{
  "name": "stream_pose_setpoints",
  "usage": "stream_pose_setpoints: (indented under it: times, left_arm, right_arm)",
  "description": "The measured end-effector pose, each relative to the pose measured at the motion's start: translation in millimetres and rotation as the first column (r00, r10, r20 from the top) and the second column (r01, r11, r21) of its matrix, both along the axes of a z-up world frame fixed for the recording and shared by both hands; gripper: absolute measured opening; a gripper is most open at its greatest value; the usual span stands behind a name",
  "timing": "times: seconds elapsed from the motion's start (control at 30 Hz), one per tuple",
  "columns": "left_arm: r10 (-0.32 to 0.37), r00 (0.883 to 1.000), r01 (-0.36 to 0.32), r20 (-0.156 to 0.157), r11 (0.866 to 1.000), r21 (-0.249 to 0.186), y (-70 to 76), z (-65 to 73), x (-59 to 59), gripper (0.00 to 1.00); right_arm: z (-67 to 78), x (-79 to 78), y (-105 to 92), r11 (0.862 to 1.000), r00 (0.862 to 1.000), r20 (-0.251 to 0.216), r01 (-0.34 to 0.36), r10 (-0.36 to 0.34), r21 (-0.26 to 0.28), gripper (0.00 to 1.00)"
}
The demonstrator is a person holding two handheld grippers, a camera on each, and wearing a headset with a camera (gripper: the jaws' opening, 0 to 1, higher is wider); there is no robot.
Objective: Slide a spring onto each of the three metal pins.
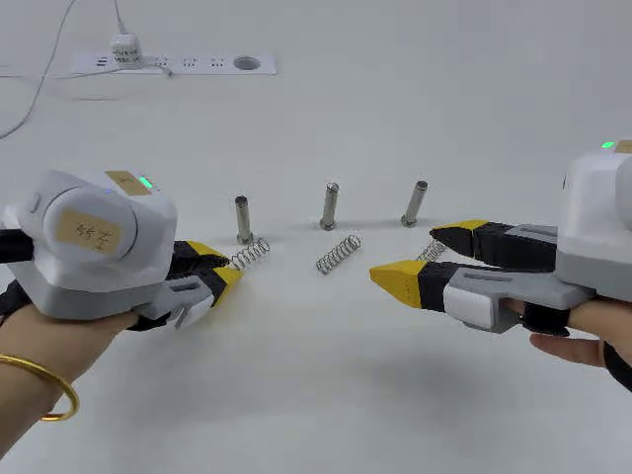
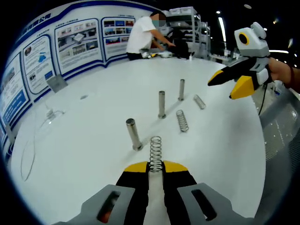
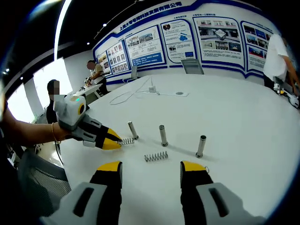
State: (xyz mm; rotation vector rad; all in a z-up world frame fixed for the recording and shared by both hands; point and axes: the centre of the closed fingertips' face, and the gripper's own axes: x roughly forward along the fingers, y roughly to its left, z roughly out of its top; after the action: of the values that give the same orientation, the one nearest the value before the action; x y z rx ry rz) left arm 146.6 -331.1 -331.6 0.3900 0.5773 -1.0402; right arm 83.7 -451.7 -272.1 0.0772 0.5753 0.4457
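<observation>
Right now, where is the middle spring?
In the head view the middle spring lies flat on the white table, just in front of the middle pin, between the left tongs, shut on the left spring, and the open right tongs.

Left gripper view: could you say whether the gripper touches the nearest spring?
Touching: the left gripper view shows the spring pinched between the tips of the left gripper.

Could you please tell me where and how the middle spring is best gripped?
Grip the middle spring across its coils near one end, coming from above with the open right hand-held gripper. It lies flat and slanted on the table, so the jaws should close across its axis; a hold by one end likely leaves the other free for the middle pin.
</observation>
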Motion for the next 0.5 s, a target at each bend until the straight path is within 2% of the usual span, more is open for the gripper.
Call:
stream_pose_setpoints:
  times: [0.07, 0.13, 0.2, 0.4, 0.5]
  left_arm:
    - [0.008, 1.0, -0.008, 0.002, 1.0, -0.022, -0.9, 4.7, -1.8, 0.1]
    - [0.018, 1.0, -0.018, 0.008, 0.999, -0.046, -2.1, 10.9, -3.5, 0.1]
    - [0.035, 0.999, -0.035, 0.008, 0.996, -0.085, -4.3, 18.9, -5.2, 0.1]
    - [0.05, 0.999, -0.051, -0.008, 0.982, -0.18, -12.2, 37.7, -13.9, 0.1]
    - [0.052, 0.999, -0.054, -0.014, 0.973, -0.224, -16.2, 46.9, -19.1, 0.1]
  right_arm:
    - [3.8, 0.8, 3.1, 1.0, 1.0, 0.004, -0.002, 0.002, 0.014, 0.51]
    - [8.6, 2.6, 7.5, 0.998, 1.0, 0.005, 0.004, -0.004, 0.055, 0.5]
    - [12.9, 4.3, 11.8, 0.994, 1.0, -0.004, 0.02, -0.02, 0.111, 0.49]
    - [20.3, 9.0, 25.6, 0.981, 1.0, -0.006, 0.021, -0.02, 0.192, 0.46]
    - [25.4, 12.2, 36.8, 0.969, 1.0, -0.005, 0.016, -0.015, 0.247, 0.45]
